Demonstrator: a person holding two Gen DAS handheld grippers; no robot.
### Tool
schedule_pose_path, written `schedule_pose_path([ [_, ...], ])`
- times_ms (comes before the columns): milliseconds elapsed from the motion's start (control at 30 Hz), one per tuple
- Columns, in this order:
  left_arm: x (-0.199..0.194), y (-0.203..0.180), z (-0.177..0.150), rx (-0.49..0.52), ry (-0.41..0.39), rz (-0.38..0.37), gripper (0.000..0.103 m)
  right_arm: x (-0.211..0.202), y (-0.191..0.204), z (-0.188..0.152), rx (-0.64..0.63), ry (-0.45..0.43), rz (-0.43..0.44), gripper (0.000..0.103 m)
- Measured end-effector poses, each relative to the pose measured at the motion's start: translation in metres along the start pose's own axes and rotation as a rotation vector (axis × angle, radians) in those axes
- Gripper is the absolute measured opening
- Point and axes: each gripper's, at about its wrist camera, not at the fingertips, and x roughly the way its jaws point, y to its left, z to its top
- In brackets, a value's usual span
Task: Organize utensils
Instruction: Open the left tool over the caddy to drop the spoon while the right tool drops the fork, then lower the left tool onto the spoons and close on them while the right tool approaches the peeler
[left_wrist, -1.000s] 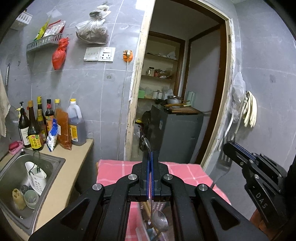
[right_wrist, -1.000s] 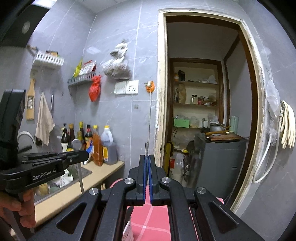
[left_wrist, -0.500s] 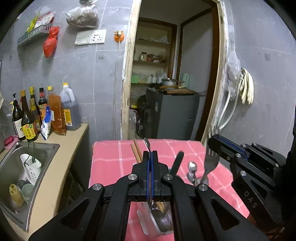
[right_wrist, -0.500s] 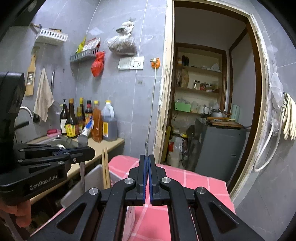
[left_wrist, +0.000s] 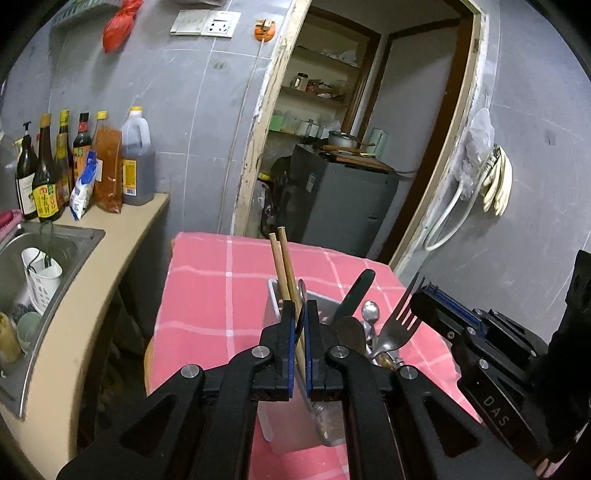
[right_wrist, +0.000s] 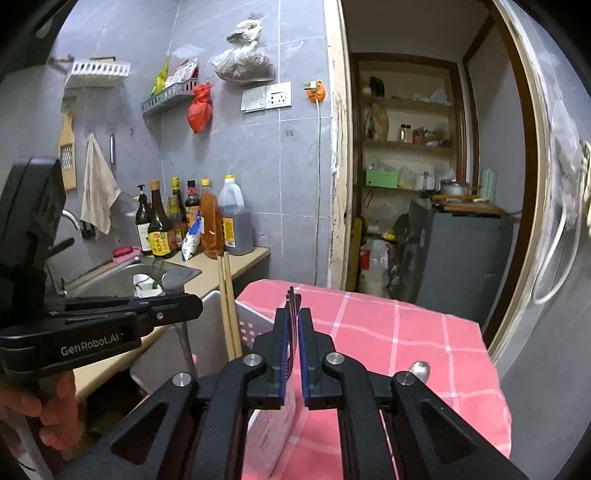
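Note:
A white plastic utensil holder (left_wrist: 275, 295) stands on the pink checked tablecloth (left_wrist: 221, 280). It holds two wooden chopsticks (left_wrist: 282, 266), a black handle (left_wrist: 356, 291) and a small spoon (left_wrist: 370, 312). My left gripper (left_wrist: 300, 317) is shut on a metal spoon (left_wrist: 302, 295), held upright with its bowl down inside the holder. My right gripper (right_wrist: 292, 325) is shut on a metal fork (left_wrist: 400, 325) with its tines (right_wrist: 291, 295) pointing up, and it holds the fork over the holder's right side. The holder also shows in the right wrist view (right_wrist: 251, 325).
A counter with a steel sink (left_wrist: 55, 251) and several sauce bottles (left_wrist: 85, 162) runs along the left. A doorway behind the table leads to a dark cabinet (left_wrist: 343, 206) and shelves. The grey wall with a hose (left_wrist: 447, 225) stands to the right.
Both grippers have tilted down and lowered toward the table. The spoon and the fork have come down to the utensil holder, which has risen into view.

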Motion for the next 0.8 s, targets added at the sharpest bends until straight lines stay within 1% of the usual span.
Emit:
schedule_pose_path([
  [67,-0.004,-0.002,0.002,-0.007,-0.007,-0.002,0.004,-0.003,-0.003,0.004,0.020,-0.003,0.018,0.014],
  [100,-0.006,-0.003,0.003,-0.011,-0.015,-0.002,0.008,-0.005,-0.004,0.005,0.030,-0.005,0.023,0.020],
  [133,-0.008,-0.004,0.005,-0.016,-0.025,-0.005,0.017,-0.008,-0.006,0.007,0.039,-0.012,0.026,0.026],
  [200,-0.015,-0.005,0.008,-0.031,-0.054,-0.007,0.028,-0.014,-0.009,0.012,0.057,-0.024,0.028,0.028],
  [267,-0.020,-0.005,0.013,-0.043,-0.077,-0.009,0.029,-0.019,-0.014,0.016,0.071,-0.030,0.029,0.028],
  [300,-0.022,-0.007,0.015,-0.042,-0.082,-0.003,0.029,-0.020,-0.016,0.019,0.078,-0.035,0.028,0.031],
  [333,-0.023,-0.008,0.018,-0.038,-0.086,0.004,0.030,-0.024,-0.019,0.021,0.083,-0.041,0.025,0.038],
  [367,-0.026,-0.011,0.020,-0.031,-0.092,0.011,0.030,-0.028,-0.022,0.025,0.093,-0.050,0.018,0.043],
  [400,-0.027,-0.013,0.022,-0.025,-0.098,0.015,0.035,-0.032,-0.025,0.026,0.103,-0.059,0.014,0.054],
  [433,-0.029,-0.015,0.024,-0.023,-0.104,0.020,0.044,-0.037,-0.029,0.029,0.113,-0.069,0.007,0.061],
  [467,-0.031,-0.019,0.026,-0.022,-0.114,0.026,0.047,-0.041,-0.031,0.030,0.117,-0.078,-0.001,0.064],
  [533,-0.033,-0.023,0.029,-0.020,-0.127,0.028,0.054,-0.048,-0.039,0.033,0.135,-0.091,-0.027,0.077],
  [567,-0.033,-0.027,0.029,-0.017,-0.129,0.029,0.055,-0.051,-0.043,0.033,0.145,-0.093,-0.036,0.079],
  [600,-0.034,-0.031,0.030,-0.012,-0.129,0.033,0.059,-0.053,-0.047,0.034,0.156,-0.094,-0.051,0.087],
  [633,-0.033,-0.034,0.031,-0.007,-0.128,0.037,0.060,-0.056,-0.053,0.034,0.167,-0.095,-0.066,0.094],
  [733,-0.030,-0.047,0.031,0.014,-0.119,0.031,0.060,-0.065,-0.072,0.031,0.207,-0.102,-0.099,0.102],
  [800,-0.027,-0.055,0.030,0.026,-0.110,0.026,0.060,-0.070,-0.084,0.028,0.215,-0.099,-0.122,0.103],
])
